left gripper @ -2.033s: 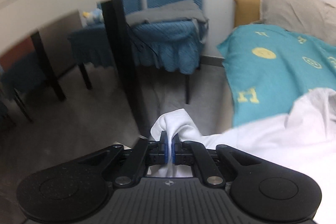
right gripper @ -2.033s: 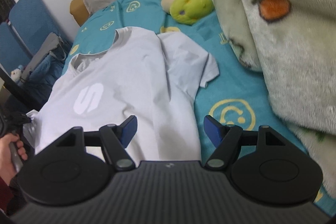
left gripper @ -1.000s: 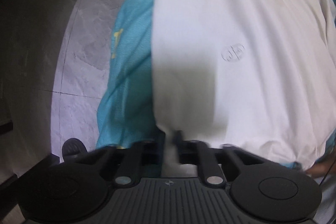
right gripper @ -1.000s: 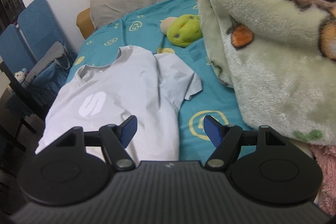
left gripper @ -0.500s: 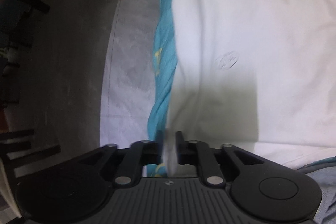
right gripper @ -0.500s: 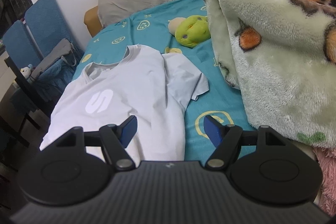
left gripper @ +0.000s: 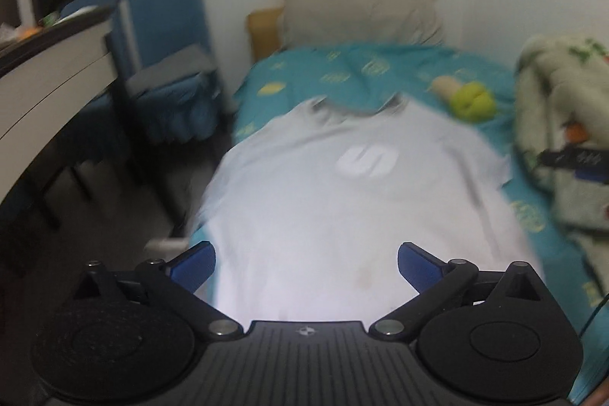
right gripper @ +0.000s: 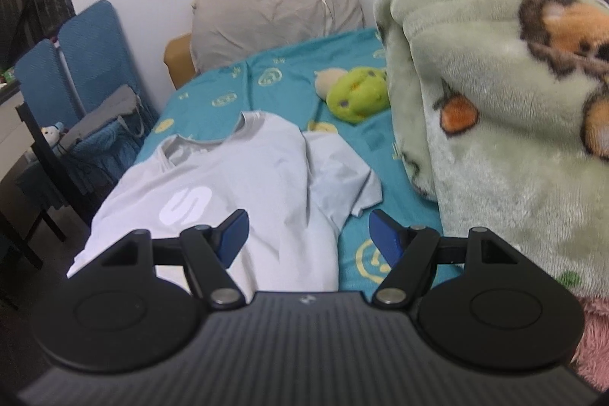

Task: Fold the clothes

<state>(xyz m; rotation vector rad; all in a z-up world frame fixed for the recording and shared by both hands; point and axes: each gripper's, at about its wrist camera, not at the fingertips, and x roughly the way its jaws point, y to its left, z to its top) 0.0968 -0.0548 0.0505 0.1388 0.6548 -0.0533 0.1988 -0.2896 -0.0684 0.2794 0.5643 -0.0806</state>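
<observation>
Where the left tongs had pinched the shirt's edge half a second before, they now gaped wide and held nothing, looking up the bed. The white shirt lay spread on the teal sheet, collar toward 12 o'clock. Right tongs stayed wide apart, empty, above its hem.

The left wrist view is motion-blurred, smearing the white T-shirt and the green plush toy. In the right wrist view, the T-shirt's near hem is hidden behind the right gripper.
</observation>
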